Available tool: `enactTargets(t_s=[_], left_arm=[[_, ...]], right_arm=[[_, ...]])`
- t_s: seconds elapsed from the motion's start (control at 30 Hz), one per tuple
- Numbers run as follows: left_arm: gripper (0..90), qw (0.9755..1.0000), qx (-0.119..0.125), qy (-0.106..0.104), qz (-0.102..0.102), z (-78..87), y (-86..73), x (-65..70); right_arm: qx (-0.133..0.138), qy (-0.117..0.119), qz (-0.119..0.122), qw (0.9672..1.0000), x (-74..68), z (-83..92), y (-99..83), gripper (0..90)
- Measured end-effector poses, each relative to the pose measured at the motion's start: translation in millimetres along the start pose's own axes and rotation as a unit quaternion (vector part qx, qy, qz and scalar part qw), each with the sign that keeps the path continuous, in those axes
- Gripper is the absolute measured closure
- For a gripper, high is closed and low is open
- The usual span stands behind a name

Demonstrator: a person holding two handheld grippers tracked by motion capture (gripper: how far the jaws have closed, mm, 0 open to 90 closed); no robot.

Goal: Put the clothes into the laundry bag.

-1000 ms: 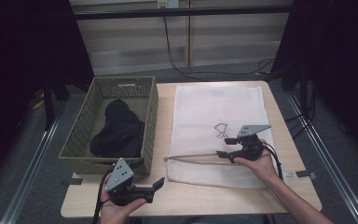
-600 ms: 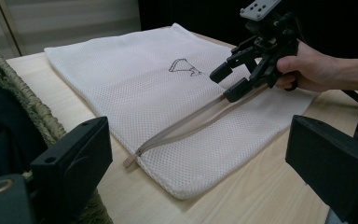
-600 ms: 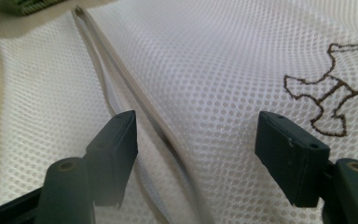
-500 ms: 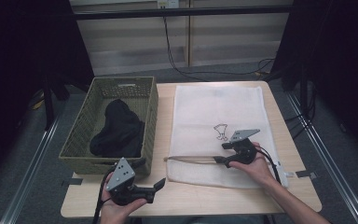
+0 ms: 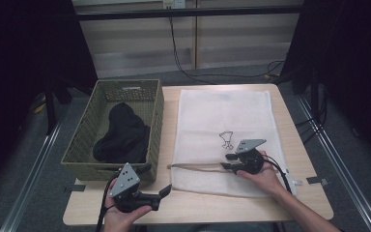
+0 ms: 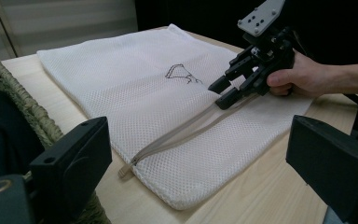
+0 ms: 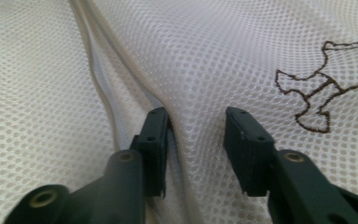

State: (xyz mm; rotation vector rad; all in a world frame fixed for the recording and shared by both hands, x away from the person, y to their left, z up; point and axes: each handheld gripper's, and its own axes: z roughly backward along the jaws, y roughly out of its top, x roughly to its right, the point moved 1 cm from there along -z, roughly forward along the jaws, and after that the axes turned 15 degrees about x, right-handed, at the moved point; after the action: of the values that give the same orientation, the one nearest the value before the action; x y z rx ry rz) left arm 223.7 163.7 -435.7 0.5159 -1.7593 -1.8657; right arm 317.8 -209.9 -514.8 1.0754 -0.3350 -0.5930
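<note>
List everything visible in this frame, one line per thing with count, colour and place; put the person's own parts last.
Mesh laundry bag: one, white, flat on the table's right half, small dark embroidered figure.
Zipper: one, beige, open along the bag's near edge.
Basket: one, olive woven, table's left side.
Garment: one, black, inside the basket.
Table: one, light wood.
Left gripper: black, jaws open, held near the front edge.
Right gripper: black, on the bag at the zipper, jaws just closing around a mesh fold, pads not yet pressing.
</note>
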Motion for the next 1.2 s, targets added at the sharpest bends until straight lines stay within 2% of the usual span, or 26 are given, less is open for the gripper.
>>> enactTargets(t_s=[0.03, 0.07, 0.1, 0.13, 0.23, 0.27, 0.33, 0.67, 0.93, 1.2], left_arm=[[6.9, 1.0000, 0.000, 0.000, 0.000, 0.0, 0.0, 0.0], [6.9, 1.0000, -0.005, 0.003, -0.002, 0.3, 0.4, -0.4], [6.8, 1.0000, -0.005, 0.003, -0.002, 0.3, 0.4, -0.4], [6.9, 1.0000, -0.005, 0.003, -0.002, 0.5, 0.4, -0.6], [6.9, 1.0000, -0.001, 0.001, 0.000, 0.5, 0.1, -0.6], [6.9, 1.0000, -0.004, 0.003, -0.003, 1.2, 0.4, -0.8], [6.9, 1.0000, 0.002, 0.005, 0.000, 1.3, 0.3, -0.6], [7.0, 1.0000, 0.001, 0.007, -0.005, 3.1, 1.4, -2.3], [7.1, 1.0000, 0.005, 0.005, 0.001, 3.4, 1.4, -1.9], [7.0, 1.0000, 0.008, 0.005, 0.003, 3.2, 1.3, -1.6]], right_arm=[[0.000, 0.000, 0.000, 1.0000, 0.0, 0.0, 0.0, 61.7], [0.001, 0.002, -0.001, 1.0000, 0.1, -0.2, 0.3, 67.6], [0.001, 0.002, -0.001, 1.0000, 0.1, -0.2, 0.3, 67.6], [0.001, 0.002, -0.007, 1.0000, 1.9, 0.5, 0.1, 72.1], [0.002, 0.003, -0.012, 0.9999, 4.0, 0.8, 0.0, 75.7], [0.000, 0.002, -0.014, 0.9999, 5.0, 1.3, 0.3, 81.1], [-0.001, 0.008, -0.019, 0.9998, 5.7, 1.8, 0.3, 82.1], [0.002, 0.019, -0.027, 0.9995, 9.4, 5.7, 0.9, 87.0], [0.019, 0.024, -0.034, 0.9990, 10.4, 13.0, 7.6, 87.4], [0.046, 0.026, -0.054, 0.9972, 13.3, 20.4, 13.3, 87.5]])
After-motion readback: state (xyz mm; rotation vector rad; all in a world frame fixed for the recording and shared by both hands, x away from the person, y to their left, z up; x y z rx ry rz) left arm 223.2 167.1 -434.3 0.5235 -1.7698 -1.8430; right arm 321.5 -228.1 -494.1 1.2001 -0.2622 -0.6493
